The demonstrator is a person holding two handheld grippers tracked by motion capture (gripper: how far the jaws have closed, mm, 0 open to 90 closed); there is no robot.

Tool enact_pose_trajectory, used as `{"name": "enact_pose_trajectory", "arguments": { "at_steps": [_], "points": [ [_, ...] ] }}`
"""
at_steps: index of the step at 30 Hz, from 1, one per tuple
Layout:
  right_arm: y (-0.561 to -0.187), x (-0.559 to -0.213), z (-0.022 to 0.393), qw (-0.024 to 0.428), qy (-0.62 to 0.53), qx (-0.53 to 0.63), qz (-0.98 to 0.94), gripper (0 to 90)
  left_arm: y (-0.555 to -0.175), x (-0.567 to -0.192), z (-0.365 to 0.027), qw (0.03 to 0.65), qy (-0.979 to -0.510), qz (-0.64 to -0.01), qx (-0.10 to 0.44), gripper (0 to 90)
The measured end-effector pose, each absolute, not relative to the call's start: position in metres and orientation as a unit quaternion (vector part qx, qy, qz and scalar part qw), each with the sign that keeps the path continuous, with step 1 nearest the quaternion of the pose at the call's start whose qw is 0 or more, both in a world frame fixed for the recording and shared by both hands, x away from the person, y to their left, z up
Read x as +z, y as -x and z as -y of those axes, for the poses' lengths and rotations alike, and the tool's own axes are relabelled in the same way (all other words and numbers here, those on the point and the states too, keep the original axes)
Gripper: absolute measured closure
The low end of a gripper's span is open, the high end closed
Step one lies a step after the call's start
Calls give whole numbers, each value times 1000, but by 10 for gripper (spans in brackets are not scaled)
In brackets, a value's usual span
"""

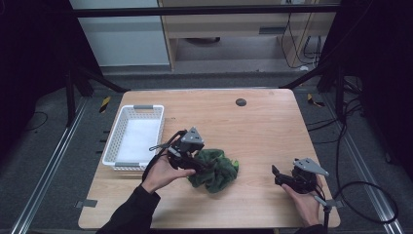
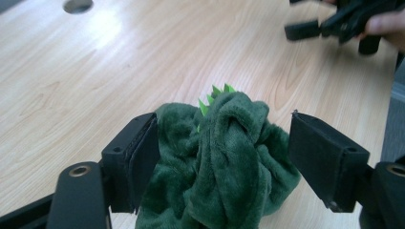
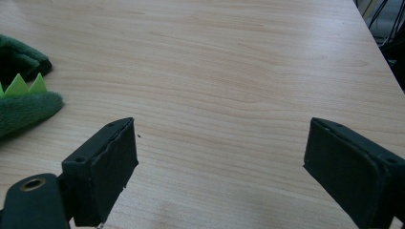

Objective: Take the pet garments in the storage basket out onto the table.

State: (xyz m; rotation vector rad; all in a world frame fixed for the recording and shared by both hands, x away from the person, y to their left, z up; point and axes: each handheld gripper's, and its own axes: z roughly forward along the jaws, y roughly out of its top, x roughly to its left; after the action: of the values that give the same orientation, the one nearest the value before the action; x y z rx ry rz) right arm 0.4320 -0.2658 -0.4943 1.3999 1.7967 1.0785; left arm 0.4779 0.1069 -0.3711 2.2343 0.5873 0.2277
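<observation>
A crumpled dark green plush cloth [image 1: 214,168] with small bright green spikes lies on the wooden table [image 1: 263,126], near the front middle. My left gripper [image 1: 199,165] reaches over its left side. In the left gripper view the plush cloth [image 2: 224,162] bulges up between the jaws, which stand wide apart, so the left gripper [image 2: 222,138] is open around it. My right gripper [image 1: 278,174] rests low at the front right, apart from the cloth. Its jaws are wide open over bare wood in the right gripper view [image 3: 222,143], with the cloth's edge [image 3: 24,105] far left.
A white plastic basket [image 1: 111,136] sits at the table's left edge, with nothing in it. A round dark hole [image 1: 240,102] marks the far middle of the tabletop. Cables trail over the floor at the right.
</observation>
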Motion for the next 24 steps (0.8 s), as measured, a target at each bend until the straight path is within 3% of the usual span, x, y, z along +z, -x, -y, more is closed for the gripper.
{"name": "enact_pose_trajectory", "arguments": {
  "at_steps": [12, 24],
  "points": [
    [-432, -495, 265, 304, -531, 406, -678, 108, -466, -385, -151, 468, -823, -299, 116, 259],
    [-432, -495, 266, 306, -529, 407, -679, 107, -449, -410, -185, 483, -790, -344, 157, 259]
  ]
}}
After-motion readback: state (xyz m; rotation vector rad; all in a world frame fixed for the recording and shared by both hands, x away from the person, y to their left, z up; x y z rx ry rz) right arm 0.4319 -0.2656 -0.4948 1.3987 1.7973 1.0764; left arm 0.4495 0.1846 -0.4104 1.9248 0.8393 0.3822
